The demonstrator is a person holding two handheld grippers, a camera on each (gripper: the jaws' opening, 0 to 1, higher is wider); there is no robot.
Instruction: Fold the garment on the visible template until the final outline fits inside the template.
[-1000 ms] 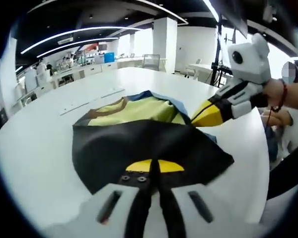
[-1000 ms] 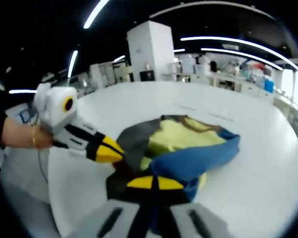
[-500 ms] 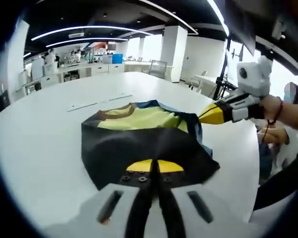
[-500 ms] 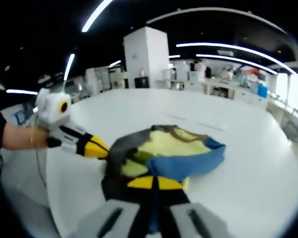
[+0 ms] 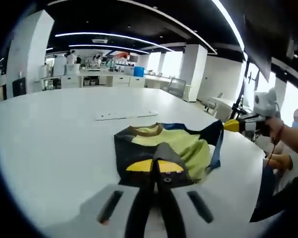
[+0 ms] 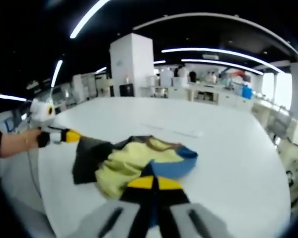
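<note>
The garment [image 5: 181, 147] is a black, yellow-green and blue top, bunched up on the white table [image 5: 49, 139]. My left gripper [image 5: 155, 167] is shut on its black edge. My right gripper [image 5: 231, 125] comes in from the right and holds a blue and black corner up off the table. In the right gripper view, my right gripper [image 6: 153, 182] is shut on the blue part of the garment [image 6: 121, 166]. The left gripper [image 6: 71, 135] at the left holds the black corner, pulled taut. Pale template strips [image 5: 125, 115] lie on the table just beyond the garment.
The person's hand [image 5: 279, 133] holds the right gripper near the table's right edge, and a forearm [image 6: 12, 144] shows at the left. Lab benches [image 5: 97, 79], a white pillar [image 6: 131, 67] and a chair [image 5: 177, 87] stand far behind the table.
Both grippers have drawn back and apart with the cloth in them. The garment now looks smaller and is stretched between them, with the right-hand corner lifted.
</note>
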